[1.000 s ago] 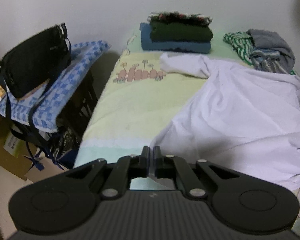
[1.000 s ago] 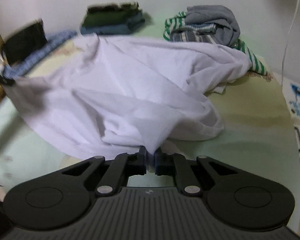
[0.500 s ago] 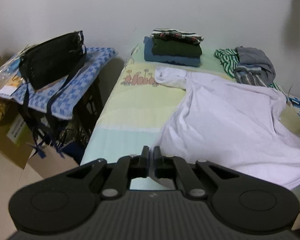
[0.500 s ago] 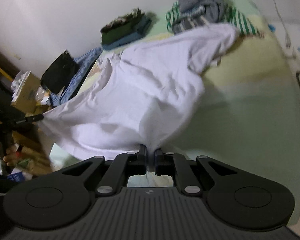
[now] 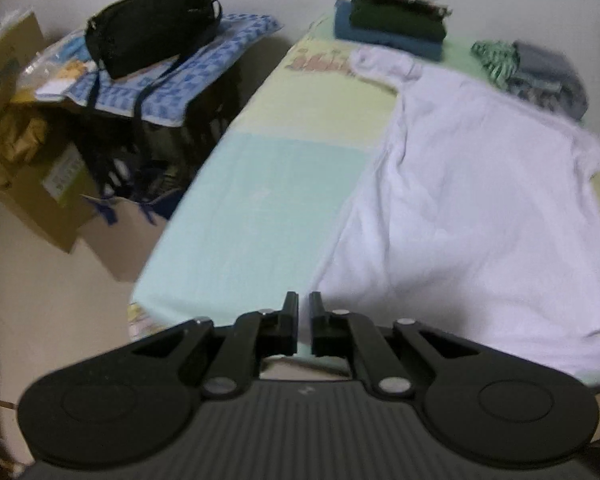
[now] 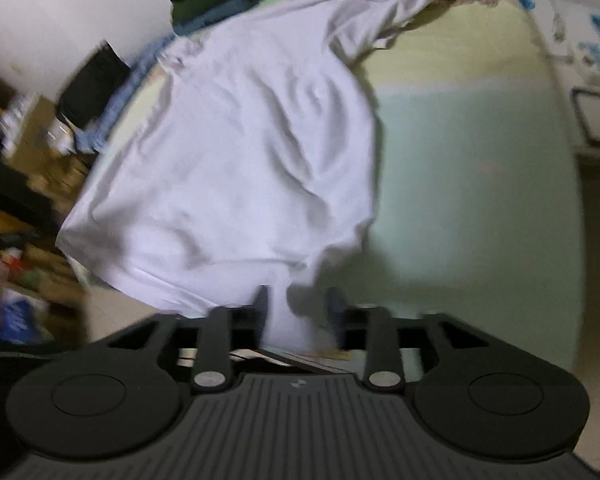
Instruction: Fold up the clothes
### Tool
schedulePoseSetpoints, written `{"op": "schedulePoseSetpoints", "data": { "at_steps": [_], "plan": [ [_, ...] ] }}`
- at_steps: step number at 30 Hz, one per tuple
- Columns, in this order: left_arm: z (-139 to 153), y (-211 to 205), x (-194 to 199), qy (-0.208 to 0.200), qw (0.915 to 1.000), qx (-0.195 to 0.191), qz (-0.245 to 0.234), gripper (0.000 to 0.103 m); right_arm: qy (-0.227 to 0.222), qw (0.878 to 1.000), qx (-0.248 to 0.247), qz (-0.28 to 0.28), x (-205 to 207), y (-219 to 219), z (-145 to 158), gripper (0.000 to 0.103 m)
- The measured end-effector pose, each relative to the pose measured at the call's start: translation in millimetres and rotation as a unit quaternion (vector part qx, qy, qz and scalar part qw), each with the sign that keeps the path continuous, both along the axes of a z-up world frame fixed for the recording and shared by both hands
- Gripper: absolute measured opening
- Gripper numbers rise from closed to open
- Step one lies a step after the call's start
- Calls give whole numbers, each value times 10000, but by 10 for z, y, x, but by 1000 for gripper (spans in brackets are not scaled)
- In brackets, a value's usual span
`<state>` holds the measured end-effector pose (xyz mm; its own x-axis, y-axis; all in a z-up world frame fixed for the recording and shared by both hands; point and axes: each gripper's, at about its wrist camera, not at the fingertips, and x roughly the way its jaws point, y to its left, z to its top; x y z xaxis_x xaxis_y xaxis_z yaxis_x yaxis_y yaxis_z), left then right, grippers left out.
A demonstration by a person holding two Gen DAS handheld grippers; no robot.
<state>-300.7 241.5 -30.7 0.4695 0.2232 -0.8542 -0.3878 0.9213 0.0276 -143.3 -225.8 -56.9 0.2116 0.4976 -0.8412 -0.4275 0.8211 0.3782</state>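
Note:
A white shirt lies spread out on the bed, its collar end toward the far wall. My left gripper hovers at the shirt's near left hem corner. Its jaws are opening, with a narrow gap between them, and I cannot tell if cloth is still in it. In the right wrist view the shirt drapes over the bed's near edge. My right gripper is opening wide. A loose fold of the hem hangs between its fingers and is not pinched.
A folded stack of clothes sits at the bed's far end, with an unfolded striped and grey pile to its right. Left of the bed stand a black bag on a blue checked cloth and cardboard boxes.
Both grippers drew back toward the bed's near edge, pulling the bunched shirt out flat. The right jaws then spread wide off the hem and the left jaws parted slightly.

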Motion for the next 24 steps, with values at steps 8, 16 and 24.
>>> {"op": "schedulePoseSetpoints", "data": {
  "at_steps": [8, 16, 24],
  "plan": [
    [-38, -101, 68, -180, 9983, 340, -445, 77, -657, 9879, -897, 1082, -175, 220, -200, 70],
    [-562, -137, 485, 298, 9982, 26, -517, 75, -511, 9949, -416, 766, -155, 309, -418, 39],
    [-611, -129, 475, 336, 9979, -301, -471, 13, 305, 9985, 292, 344, -117, 104, -393, 9]
  ]
}}
